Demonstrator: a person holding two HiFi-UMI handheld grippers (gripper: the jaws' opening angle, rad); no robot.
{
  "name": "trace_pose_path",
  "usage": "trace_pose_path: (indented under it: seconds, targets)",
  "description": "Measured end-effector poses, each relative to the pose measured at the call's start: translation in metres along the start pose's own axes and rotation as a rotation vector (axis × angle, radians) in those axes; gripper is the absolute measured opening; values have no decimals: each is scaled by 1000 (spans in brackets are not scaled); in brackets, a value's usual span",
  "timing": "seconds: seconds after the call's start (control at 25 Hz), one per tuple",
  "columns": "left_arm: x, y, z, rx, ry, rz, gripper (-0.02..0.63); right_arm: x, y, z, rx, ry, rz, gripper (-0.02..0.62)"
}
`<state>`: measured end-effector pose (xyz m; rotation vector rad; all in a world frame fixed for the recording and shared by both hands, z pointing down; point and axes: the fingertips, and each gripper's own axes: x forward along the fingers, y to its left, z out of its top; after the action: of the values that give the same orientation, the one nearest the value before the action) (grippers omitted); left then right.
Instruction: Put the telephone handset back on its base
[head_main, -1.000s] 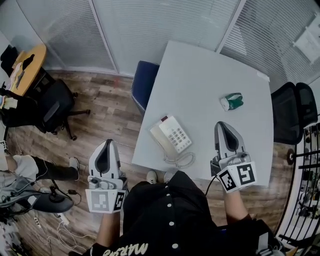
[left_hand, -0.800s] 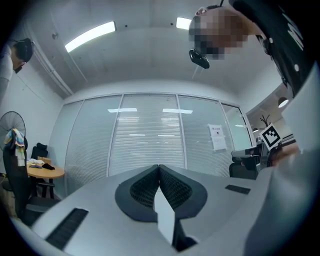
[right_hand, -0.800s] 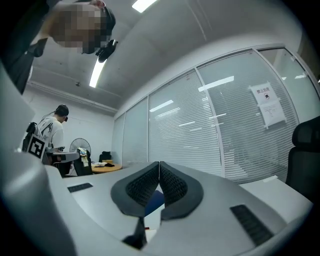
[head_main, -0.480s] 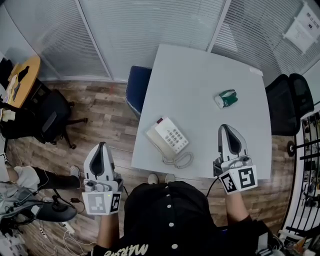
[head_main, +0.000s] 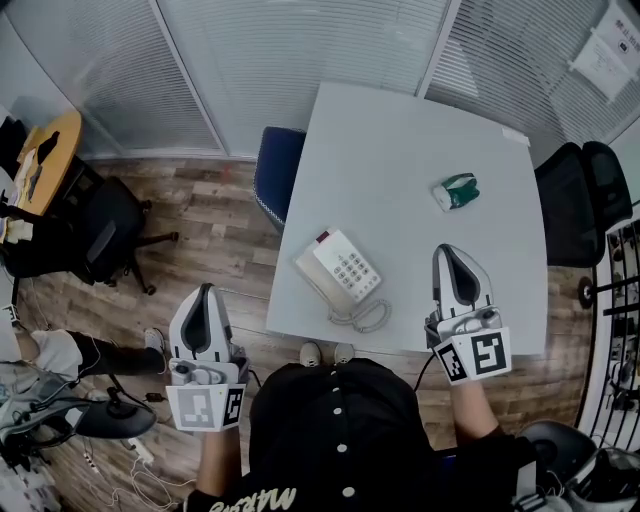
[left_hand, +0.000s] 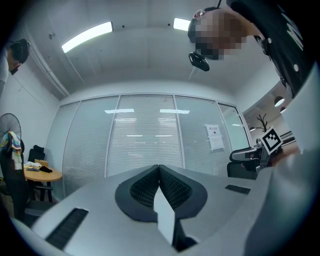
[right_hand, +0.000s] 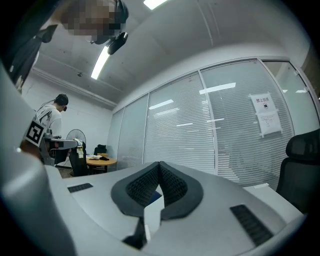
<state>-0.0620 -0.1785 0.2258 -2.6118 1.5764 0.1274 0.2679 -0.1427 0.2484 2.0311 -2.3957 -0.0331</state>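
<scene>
White phone (head_main: 341, 270) sat on the bench (head_main: 400, 160) between left fingers (left_hand: 142, 187) and right fingers (right_hand: 142, 186), well apart from both; each pair was closed, empty.

Head view down, gripper views toward blinds (left_hand: 145, 140)

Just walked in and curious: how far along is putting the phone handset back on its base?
Done, apparently: the handset lies along the left side of the base, its coiled cord beside it; whether it is fully seated I cannot tell. In hand: nothing. The left hand-held gripper and right hand-held gripper are both shut and empty, away from the phone. Left: seemingly nothing.
</scene>
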Motion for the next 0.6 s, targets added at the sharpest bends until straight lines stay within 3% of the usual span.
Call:
trace_pose_path:
  seconds: [0.6]
  targets:
    - [0, 4, -8, -10, 14, 18, 15, 10, 6, -2, -27, 1, 22, 29]
